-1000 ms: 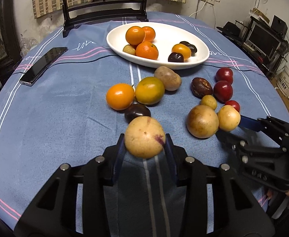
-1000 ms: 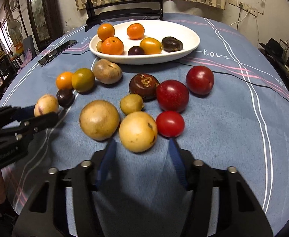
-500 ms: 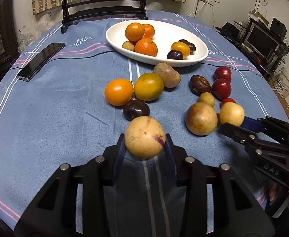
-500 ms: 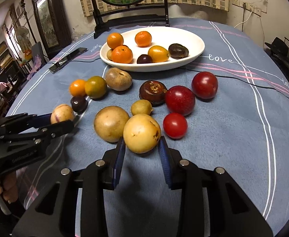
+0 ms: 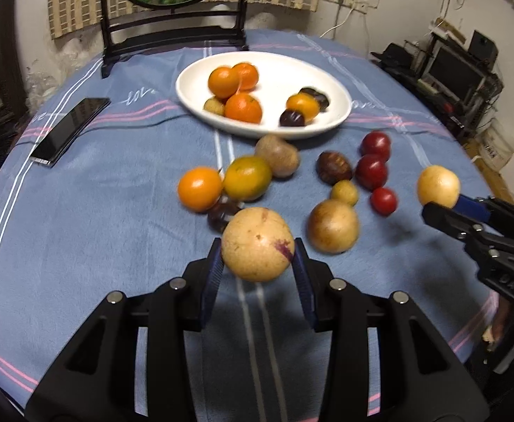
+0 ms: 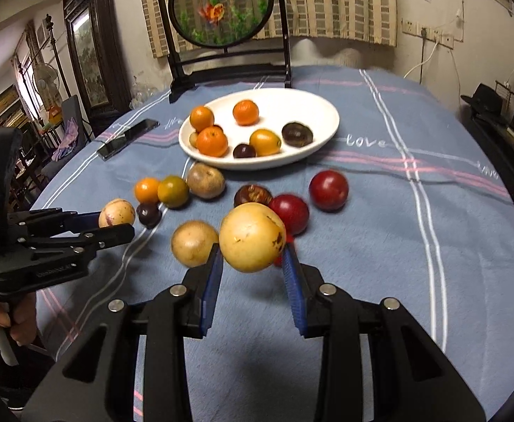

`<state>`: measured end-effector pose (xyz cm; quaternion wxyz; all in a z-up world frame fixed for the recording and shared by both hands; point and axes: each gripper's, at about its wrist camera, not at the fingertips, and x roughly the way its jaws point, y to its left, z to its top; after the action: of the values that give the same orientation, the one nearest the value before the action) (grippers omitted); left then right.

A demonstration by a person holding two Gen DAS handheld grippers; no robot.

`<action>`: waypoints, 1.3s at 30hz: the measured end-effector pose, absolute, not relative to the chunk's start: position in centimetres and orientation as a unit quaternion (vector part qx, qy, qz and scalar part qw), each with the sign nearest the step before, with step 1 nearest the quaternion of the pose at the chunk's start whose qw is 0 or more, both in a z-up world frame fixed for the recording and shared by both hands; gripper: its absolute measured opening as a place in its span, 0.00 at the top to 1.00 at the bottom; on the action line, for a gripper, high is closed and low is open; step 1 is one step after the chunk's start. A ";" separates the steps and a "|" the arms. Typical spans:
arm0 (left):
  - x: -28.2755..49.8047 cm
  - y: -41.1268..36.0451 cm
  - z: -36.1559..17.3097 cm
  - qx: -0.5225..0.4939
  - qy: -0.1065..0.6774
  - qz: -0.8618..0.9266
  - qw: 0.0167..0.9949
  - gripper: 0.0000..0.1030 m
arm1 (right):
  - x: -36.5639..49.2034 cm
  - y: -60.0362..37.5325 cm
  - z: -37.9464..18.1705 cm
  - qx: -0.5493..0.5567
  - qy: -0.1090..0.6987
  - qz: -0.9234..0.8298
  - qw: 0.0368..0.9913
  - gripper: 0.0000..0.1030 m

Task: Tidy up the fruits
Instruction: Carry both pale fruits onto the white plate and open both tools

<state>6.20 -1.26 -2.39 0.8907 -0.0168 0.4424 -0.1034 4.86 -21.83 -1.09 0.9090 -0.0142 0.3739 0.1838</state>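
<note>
Both tongs gripped fruit above the bench.
Left tongs [image 5: 258, 270] clamped a speckled yellow fruit [image 5: 258, 244]; right tongs [image 6: 251, 267] clamped a pale yellow fruit [image 6: 252, 242].

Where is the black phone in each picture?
Left wrist view: the phone lies at the left on the blue tablecloth, left of the white plate.
Right wrist view: the phone lies left of centre, again just left of the white plate.
Shared landmark: the white plate of fruit.
</note>
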 end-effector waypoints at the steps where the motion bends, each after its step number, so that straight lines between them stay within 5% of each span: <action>1: 6.5 -1.3 -1.8 -0.015 0.437 -0.104 0.893 0.62 | 5.0 -21.9 -0.9 -0.016 0.371 0.183 0.910 0.66; 14: 15.9 -3.7 3.4 0.026 0.396 -0.116 0.910 0.61 | 11.5 -20.3 2.7 -0.040 0.336 0.188 0.922 0.66; 34: 29.9 -5.0 -2.3 0.011 0.454 -0.103 0.885 0.61 | 25.1 -16.7 -2.3 -0.089 0.392 0.190 0.896 0.65; 39: 30.7 -4.8 -2.7 -0.010 0.462 -0.105 0.880 0.60 | 25.4 -16.5 -2.2 -0.086 0.388 0.189 0.898 0.58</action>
<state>30.70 -4.79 -2.67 0.8803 -0.0101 0.4625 -0.1052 25.38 -16.52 -2.15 0.8977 -0.0859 0.3884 0.1895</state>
